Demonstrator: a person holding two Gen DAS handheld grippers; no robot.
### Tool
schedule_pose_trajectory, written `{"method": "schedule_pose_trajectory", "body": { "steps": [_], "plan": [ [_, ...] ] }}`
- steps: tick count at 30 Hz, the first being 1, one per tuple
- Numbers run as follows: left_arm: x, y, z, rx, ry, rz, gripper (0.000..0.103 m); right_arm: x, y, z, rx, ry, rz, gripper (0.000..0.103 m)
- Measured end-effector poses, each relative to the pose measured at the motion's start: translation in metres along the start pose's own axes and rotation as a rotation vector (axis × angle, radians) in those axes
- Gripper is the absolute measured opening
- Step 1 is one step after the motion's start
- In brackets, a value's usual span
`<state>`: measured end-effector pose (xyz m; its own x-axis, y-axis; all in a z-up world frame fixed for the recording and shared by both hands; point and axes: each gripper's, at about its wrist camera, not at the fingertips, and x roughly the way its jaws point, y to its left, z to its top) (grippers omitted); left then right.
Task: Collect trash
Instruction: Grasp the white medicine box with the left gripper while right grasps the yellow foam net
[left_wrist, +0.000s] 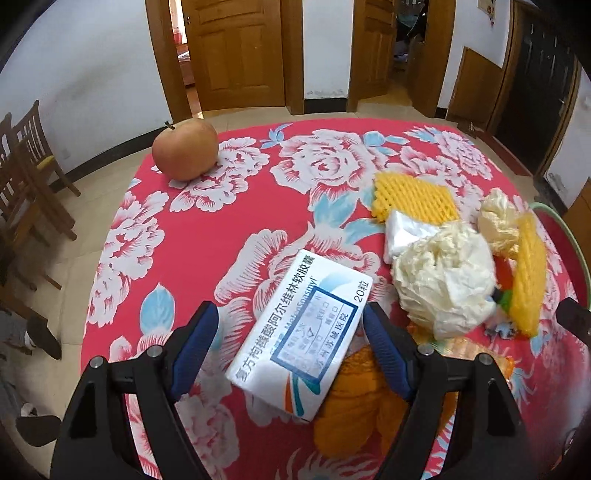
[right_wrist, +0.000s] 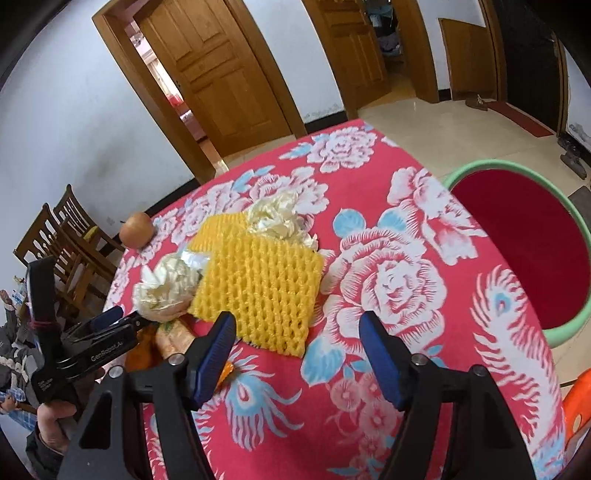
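In the left wrist view my left gripper (left_wrist: 290, 325) is open, its blue pads either side of a white medicine box (left_wrist: 301, 334) lying on the red flowered tablecloth (left_wrist: 221, 229). Orange peel (left_wrist: 354, 402) lies under the box's right end. Crumpled tissues (left_wrist: 443, 280), a clear wrapper (left_wrist: 404, 230) and yellow foam fruit nets (left_wrist: 413, 197) lie to the right. In the right wrist view my right gripper (right_wrist: 297, 328) is open and empty, just in front of a yellow foam net (right_wrist: 258, 288), with tissues (right_wrist: 166, 288) beyond it. The left gripper (right_wrist: 110, 321) shows at the left.
An apple (left_wrist: 184, 149) sits at the table's far left edge. A green basin with a red inside (right_wrist: 524, 243) stands beside the table on the right. Wooden chairs (left_wrist: 26, 177) stand at the left. Doors (left_wrist: 236, 51) line the far wall.
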<state>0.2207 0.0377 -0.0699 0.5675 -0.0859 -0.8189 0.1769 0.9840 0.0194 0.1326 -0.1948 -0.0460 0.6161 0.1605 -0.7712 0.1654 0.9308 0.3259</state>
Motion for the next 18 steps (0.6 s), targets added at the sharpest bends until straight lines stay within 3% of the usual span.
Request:
{"method": "schedule_pose_trajectory", "body": {
  "steps": [10, 18],
  "plan": [
    [0.02, 0.02, 0.006, -0.107, -0.002, -0.004, 0.08, 0.026, -0.004, 0.005, -0.012, 0.026, 0.001, 0.055],
    [0.018, 0.02, 0.005, -0.117, -0.042, -0.013, 0.057, 0.032, -0.002, 0.006, -0.027, 0.018, 0.032, 0.036]
  ]
}}
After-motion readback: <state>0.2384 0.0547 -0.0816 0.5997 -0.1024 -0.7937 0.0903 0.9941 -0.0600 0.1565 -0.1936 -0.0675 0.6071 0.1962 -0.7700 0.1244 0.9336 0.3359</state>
